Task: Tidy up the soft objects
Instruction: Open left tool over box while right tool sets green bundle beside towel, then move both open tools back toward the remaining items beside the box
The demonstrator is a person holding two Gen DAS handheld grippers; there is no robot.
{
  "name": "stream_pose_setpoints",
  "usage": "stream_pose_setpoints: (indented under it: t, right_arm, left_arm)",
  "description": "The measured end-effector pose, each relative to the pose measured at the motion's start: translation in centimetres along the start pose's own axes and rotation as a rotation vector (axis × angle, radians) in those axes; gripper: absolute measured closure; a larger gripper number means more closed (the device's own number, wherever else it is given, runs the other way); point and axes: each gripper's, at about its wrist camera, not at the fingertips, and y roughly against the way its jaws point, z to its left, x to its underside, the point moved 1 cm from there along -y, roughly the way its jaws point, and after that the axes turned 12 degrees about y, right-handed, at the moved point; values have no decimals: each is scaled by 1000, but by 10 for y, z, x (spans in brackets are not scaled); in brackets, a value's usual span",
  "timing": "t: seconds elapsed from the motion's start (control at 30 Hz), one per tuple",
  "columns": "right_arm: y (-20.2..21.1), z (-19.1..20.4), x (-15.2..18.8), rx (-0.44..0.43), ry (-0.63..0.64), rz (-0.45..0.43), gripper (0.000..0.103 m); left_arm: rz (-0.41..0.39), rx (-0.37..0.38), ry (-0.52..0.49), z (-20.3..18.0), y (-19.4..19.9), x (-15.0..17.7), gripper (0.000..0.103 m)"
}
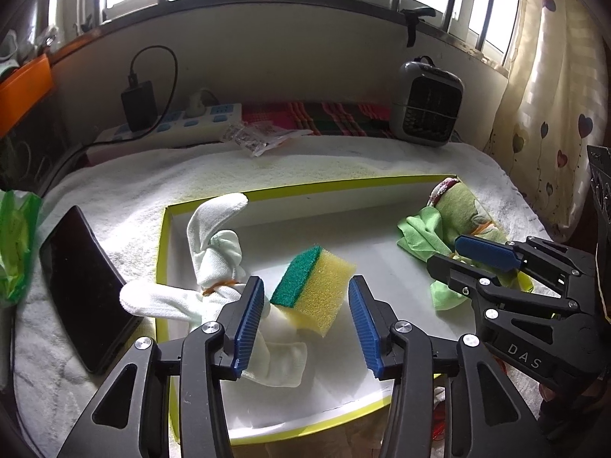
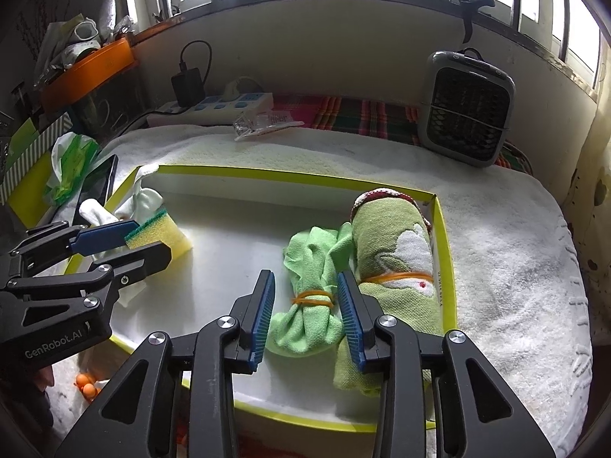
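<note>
— Sponge sits in the tray, near its left edge, between the left gripper's open jaws?
— Yes. Right gripper's jaws, open, straddle the green cloth bundle, probably to shift it.

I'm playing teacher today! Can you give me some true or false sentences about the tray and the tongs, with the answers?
1. The sponge is yellow with a green side. True.
2. The left tongs are squeezing the sponge. False: they are open, with a gap on each side of it.
3. An orange rubber band ties the small green cloth. True.
4. The white socks lie outside the tray. False: they mostly sit inside, at its left end.
5. The right tongs straddle the green cloth. True.
</note>
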Motion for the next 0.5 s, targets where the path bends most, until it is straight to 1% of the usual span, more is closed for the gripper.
stream_pose_setpoints:
  t: [0.03,0.5]
  right_arm:
    - [1,1,0,1,0,-1,66]
    - [18,7,8,-8,-26,-30,58]
  left_arm:
    - [-1,2,1,0,1,0,54]
    - [-17,19,5,-2,25,12,53]
